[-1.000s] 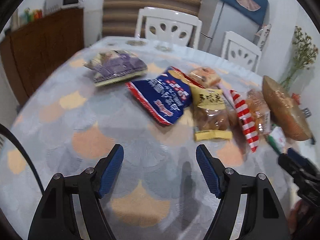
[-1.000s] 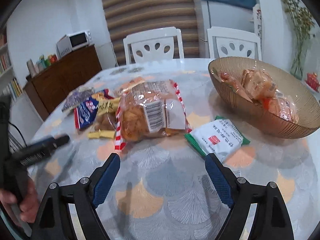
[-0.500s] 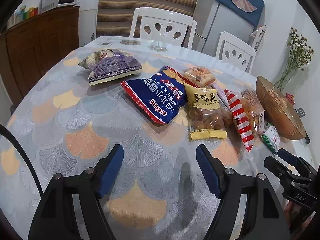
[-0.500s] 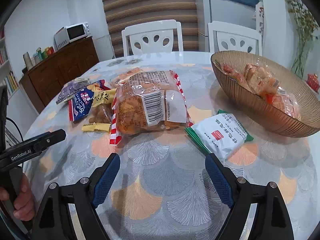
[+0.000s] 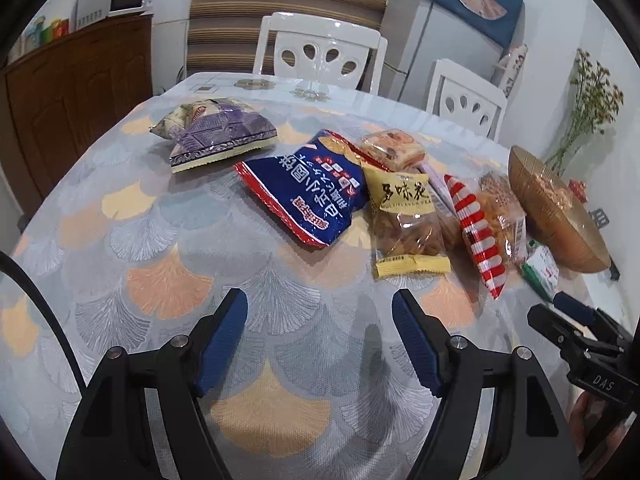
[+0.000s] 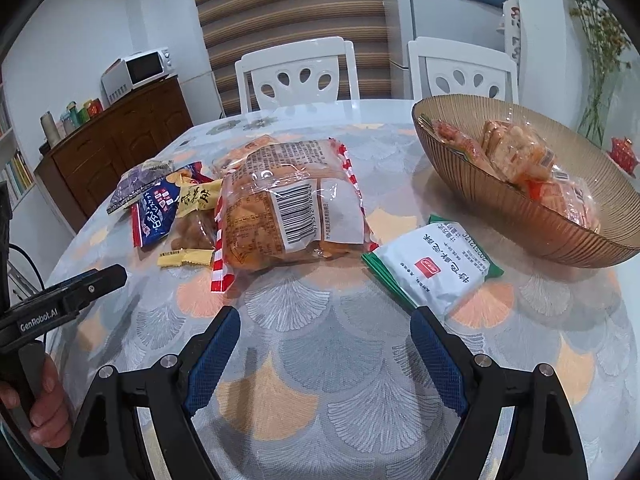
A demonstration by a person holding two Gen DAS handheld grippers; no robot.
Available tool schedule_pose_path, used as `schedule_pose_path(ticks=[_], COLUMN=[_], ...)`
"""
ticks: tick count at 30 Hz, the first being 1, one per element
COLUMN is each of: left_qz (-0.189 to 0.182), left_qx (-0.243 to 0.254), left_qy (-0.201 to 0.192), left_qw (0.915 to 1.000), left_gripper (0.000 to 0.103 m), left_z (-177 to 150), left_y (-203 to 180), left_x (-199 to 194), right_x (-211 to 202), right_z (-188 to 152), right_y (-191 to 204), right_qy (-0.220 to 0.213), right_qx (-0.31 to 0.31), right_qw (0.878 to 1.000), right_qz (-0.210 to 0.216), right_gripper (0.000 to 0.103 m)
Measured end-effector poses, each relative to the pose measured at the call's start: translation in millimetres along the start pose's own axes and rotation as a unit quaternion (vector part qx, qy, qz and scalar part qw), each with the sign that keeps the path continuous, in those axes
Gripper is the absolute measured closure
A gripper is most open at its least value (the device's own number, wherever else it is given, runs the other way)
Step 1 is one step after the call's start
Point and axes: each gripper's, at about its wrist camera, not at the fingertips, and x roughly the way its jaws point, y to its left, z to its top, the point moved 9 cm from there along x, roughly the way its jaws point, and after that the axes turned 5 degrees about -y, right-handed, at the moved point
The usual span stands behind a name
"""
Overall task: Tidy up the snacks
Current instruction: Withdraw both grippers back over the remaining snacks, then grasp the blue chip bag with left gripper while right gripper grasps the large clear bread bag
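Right wrist view | green pack [image 6: 434,266] seen just ahead of right gripper [image 6: 325,343], long axis slanting toward bowl [image 6: 520,208] | right hand nearer | both jaws spread, nothing held; left gripper [image 5: 320,338]

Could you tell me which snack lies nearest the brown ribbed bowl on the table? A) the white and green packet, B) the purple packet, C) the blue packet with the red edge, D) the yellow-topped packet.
A: in the right wrist view the white and green packet lies on the tablecloth just in front of the brown ribbed bowl, while the other loose snacks sit further to the left.
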Motion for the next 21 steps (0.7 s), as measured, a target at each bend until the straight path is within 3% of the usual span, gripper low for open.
schedule_pose_path(ticks=[3, 6, 7, 9, 10, 12, 13, 15, 18, 21], left_qz=[0.0, 0.012, 0.018, 0.027, 0.025, 0.009, 0.0, -0.031, -0.066, -0.063], left_qx=[0.023, 0.09, 0.122, 0.178, 0.201, 0.225, 0.226, 0.217, 0.223, 0.241], left_qy=[0.018, 0.005, -0.005, -0.015, -0.023, -0.029, -0.017, 0.012, 0.045, 0.051], left_qw=[0.9996, 0.9959, 0.9924, 0.9835, 0.9789, 0.9739, 0.974, 0.9755, 0.9715, 0.9671], left_gripper=[0.03, 0.029, 0.028, 0.015, 0.014, 0.014, 0.014, 0.014, 0.014, 0.013], left_z=[4.4, 25.6, 37.8, 55.7, 63.6, 75.1, 80.0, 82.7, 79.7, 77.2], left_y=[-1.4, -6.5, -10.3, -17.2, -20.6, -23.8, -22.3, -22.3, -24.9, -25.0], left_x=[-2.6, -13.8, -16.2, -11.7, -7.5, 5.9, 18.9, 38.2, 62.5, 77.7], right_x=[4.8, 7.7, 10.0, 15.9, 19.2, 30.7, 35.1, 48.3, 63.1, 73.9], right_z=[-2.3, -2.0, 0.8, 8.3, 11.2, 20.0, 22.5, 29.8, 37.8, 43.8], right_y=[1.6, 8.5, 13.0, 19.5, 21.3, 18.4, 15.5, 6.4, -0.9, -1.9], right_qy=[0.024, 0.059, 0.074, 0.092, 0.098, 0.114, 0.116, 0.121, 0.118, 0.111], right_qx=[0.008, 0.057, 0.092, 0.147, 0.166, 0.226, 0.247, 0.316, 0.385, 0.411], right_qw=[1.0, 0.994, 0.988, 0.976, 0.971, 0.959, 0.955, 0.935, 0.911, 0.903], right_qz=[0.012, 0.068, 0.098, 0.133, 0.139, 0.126, 0.117, 0.103, 0.09, 0.058], right_gripper=[0.018, 0.017, 0.017, 0.017, 0.014, 0.009, 0.008, 0.008, 0.008, 0.006])
